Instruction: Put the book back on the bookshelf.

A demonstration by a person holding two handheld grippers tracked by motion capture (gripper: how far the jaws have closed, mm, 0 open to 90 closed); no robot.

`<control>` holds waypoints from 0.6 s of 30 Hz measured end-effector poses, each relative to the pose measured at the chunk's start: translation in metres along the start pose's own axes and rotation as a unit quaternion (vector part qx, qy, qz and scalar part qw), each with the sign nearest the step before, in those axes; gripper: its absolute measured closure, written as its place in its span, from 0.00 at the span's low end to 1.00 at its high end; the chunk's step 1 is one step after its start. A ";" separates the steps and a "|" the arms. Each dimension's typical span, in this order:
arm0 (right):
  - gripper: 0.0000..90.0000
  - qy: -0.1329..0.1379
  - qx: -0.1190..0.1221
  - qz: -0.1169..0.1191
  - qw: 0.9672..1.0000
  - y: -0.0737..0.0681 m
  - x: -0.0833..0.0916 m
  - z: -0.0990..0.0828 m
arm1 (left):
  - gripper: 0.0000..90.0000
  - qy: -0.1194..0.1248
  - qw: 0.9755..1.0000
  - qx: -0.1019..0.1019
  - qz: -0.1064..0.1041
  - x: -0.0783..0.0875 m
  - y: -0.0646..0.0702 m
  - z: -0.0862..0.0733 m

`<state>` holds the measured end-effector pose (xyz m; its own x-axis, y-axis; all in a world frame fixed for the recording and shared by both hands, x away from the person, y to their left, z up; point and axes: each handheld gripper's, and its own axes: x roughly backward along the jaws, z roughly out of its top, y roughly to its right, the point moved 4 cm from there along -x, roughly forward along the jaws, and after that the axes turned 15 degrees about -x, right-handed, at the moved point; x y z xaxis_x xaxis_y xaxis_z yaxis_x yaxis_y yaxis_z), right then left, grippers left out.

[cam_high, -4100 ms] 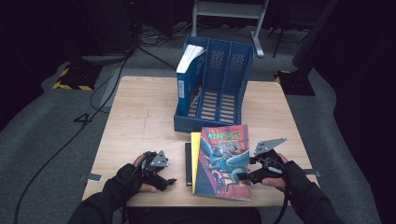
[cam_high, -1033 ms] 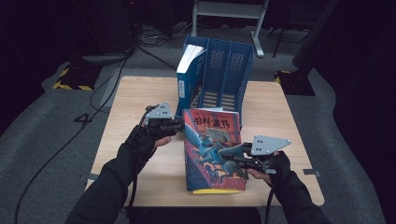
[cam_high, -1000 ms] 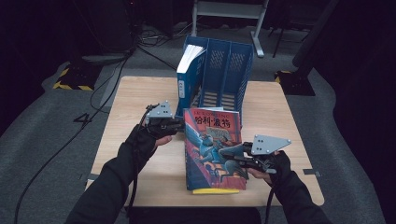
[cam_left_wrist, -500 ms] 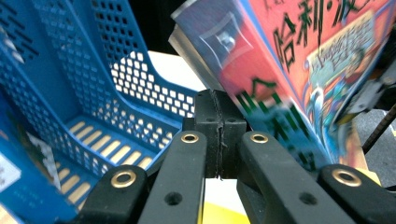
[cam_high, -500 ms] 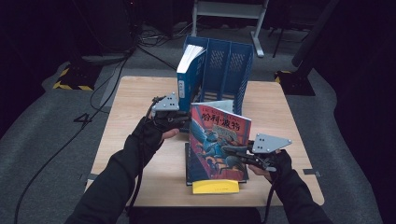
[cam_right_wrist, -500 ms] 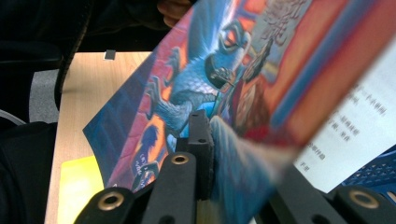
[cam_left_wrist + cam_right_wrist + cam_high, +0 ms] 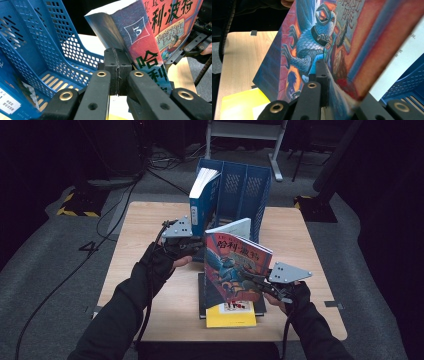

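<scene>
Novel stands almost upright above the table, tilted a little, held between my two grippers just in front of the blue rack. Nearest me, a yellow book lies flat on the table with a dark book partly under it, right below the novel's lower edge.

My right gripper comes in from the right, and its jaws have just been closing; in the right gripper view they pinch the front cover at its outer edge, the cover between the pads. My right hand sits behind the gripper near the table's right side.

My left gripper meets the novel at its spine side. In the left gripper view its pads stand pressed together, right at the spine's edge; I cannot tell whether any of the cover is caught between them. My left hand is over the table's middle.

Farther off, the rack stands at the far edge, with a blue book upright in its left compartment.
</scene>
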<state>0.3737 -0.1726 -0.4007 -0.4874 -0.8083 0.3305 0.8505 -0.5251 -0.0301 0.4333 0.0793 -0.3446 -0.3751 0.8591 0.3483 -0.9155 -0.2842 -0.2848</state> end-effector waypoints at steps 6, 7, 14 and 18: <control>0.97 0.011 0.010 -0.010 1.000 -0.006 0.003 -0.003 | 1.00 0.009 1.000 -0.010 0.001 0.003 0.005 0.005; 0.97 0.012 0.009 -0.009 1.000 -0.007 0.005 -0.004 | 1.00 0.011 1.000 -0.012 0.000 0.004 0.007 0.006; 0.97 0.022 0.013 0.003 1.000 -0.016 0.014 -0.008 | 0.96 0.025 1.000 -0.014 0.004 0.010 0.018 0.007; 0.97 0.024 0.026 0.008 0.999 -0.025 0.020 -0.011 | 0.86 0.026 0.999 -0.016 0.021 0.016 0.026 0.006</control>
<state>0.3408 -0.1788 -0.4036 -0.4821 -0.8285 0.2849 0.8665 -0.4989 0.0156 0.4031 0.0829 -0.3408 -0.4048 0.8675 0.2890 -0.8933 -0.3077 -0.3277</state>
